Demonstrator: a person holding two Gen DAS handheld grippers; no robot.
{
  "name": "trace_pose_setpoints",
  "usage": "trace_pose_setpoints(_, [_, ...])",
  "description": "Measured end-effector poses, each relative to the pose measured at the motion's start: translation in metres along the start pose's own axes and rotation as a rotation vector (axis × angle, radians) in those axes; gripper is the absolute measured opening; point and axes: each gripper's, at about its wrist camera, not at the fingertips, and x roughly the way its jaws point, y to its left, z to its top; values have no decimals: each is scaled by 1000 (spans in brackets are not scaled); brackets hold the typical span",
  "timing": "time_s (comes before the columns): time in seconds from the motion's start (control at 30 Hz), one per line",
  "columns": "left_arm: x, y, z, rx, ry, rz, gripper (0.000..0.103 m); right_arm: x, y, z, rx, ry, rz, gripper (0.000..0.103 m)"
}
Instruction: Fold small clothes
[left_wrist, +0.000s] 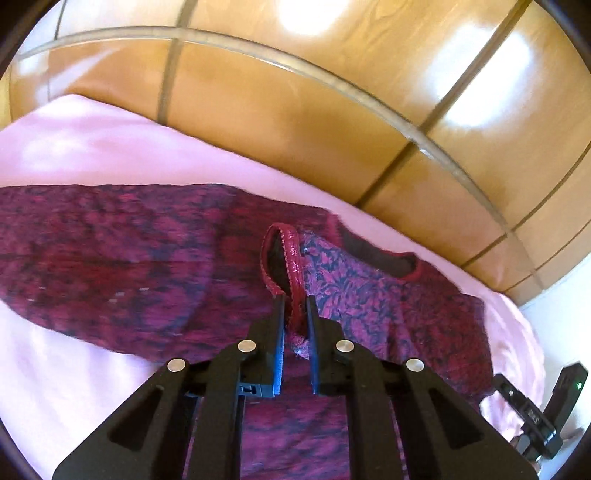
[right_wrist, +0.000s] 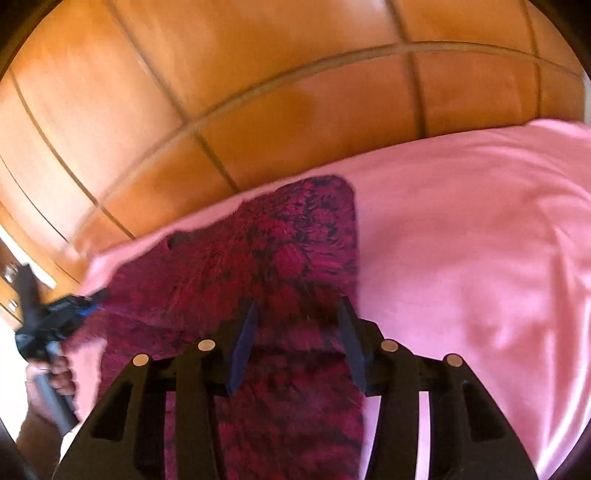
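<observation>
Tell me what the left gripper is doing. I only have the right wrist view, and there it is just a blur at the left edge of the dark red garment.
Observer: The left gripper is shut on the red-trimmed sleeve opening of the garment.
Operator: Is the neckline anywhere near that grip?
Observer: Yes. In the left wrist view the neckline lies just to the right of the opening, dark inside with red edging.
Operator: How does the rest of the cloth lie on that side?
Observer: It stretches flat to the left edge of the picture, across the pink sheet.
</observation>
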Motion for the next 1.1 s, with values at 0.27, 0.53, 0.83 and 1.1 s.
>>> trace_pose_setpoints(0.27, [22,20,-25,14,47,97,10,28,8,-6,-88,26,-146,39])
trace_pose_setpoints(0.53, [16,24,-23,10,15,54,10,29,40,45,-82,-36,-145,59])
trace_pose_setpoints(0.83, [32,23,-29,41,0,122,13,108,64,30,-220,-45,-303,62])
trace_pose_setpoints(1.1, [0,36,-35,-16,-20,69,32,92,75,26,-227,-65,-323,83])
